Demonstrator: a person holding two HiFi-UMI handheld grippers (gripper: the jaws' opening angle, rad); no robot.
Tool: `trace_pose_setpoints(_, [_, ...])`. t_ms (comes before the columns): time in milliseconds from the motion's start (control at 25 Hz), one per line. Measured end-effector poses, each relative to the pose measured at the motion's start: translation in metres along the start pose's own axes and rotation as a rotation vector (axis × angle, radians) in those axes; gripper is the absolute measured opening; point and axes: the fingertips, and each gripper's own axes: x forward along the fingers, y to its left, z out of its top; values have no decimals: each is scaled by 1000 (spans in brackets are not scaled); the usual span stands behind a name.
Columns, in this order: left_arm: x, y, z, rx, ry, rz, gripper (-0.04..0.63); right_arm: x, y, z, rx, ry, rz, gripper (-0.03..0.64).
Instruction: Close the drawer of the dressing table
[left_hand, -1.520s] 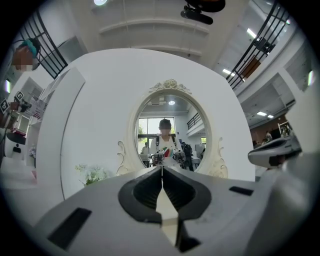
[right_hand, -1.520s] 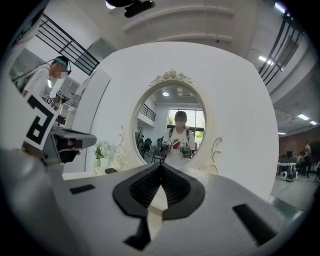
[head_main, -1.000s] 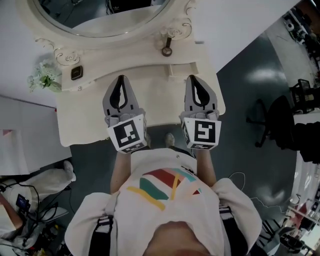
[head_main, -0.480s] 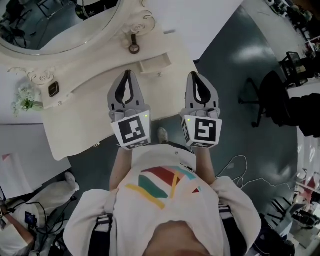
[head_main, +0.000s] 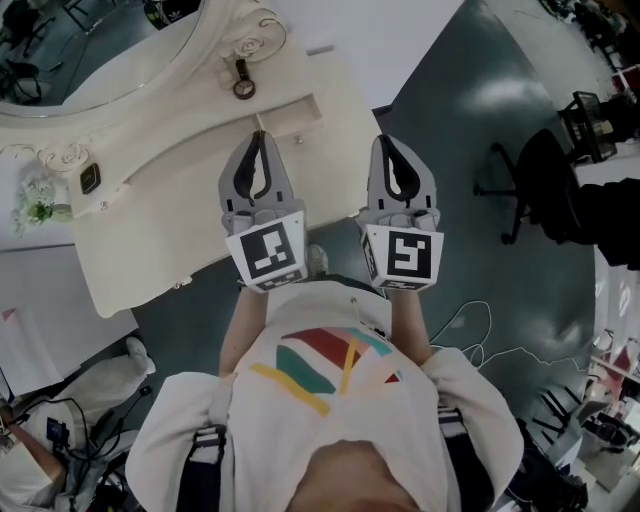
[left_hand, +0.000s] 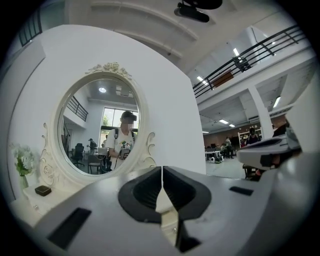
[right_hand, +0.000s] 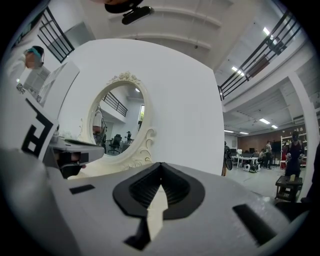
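Observation:
The cream dressing table (head_main: 150, 230) fills the upper left of the head view, under an oval mirror (head_main: 110, 50). A small drawer (head_main: 290, 112) stands pulled out from its raised back shelf. My left gripper (head_main: 260, 136) is shut and empty, its tip just in front of the drawer's face. In the left gripper view the left gripper (left_hand: 162, 172) has its jaws closed, with a strip of cream drawer (left_hand: 169, 217) below them and the mirror (left_hand: 100, 130) ahead. My right gripper (head_main: 383, 141) is also shut and empty, beside the table's right edge. The right gripper (right_hand: 160, 172) points level.
On the back shelf lie a ring-shaped trinket (head_main: 243, 82), a small dark box (head_main: 89, 180) and white flowers (head_main: 35, 205). An office chair (head_main: 540, 180) stands on the dark floor to the right. Bags and cables (head_main: 70, 400) lie at the lower left.
Both grippers have shifted rightwards along the table. The left tip, earlier over the tabletop left of the drawer, is now at the drawer's front. The right gripper now sits at the table's right edge.

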Motion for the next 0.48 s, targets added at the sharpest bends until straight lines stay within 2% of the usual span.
trace_pose_setpoints(480, [32,-17,-31,-24,66,18,11,0,-14,-25,20,49,26,0])
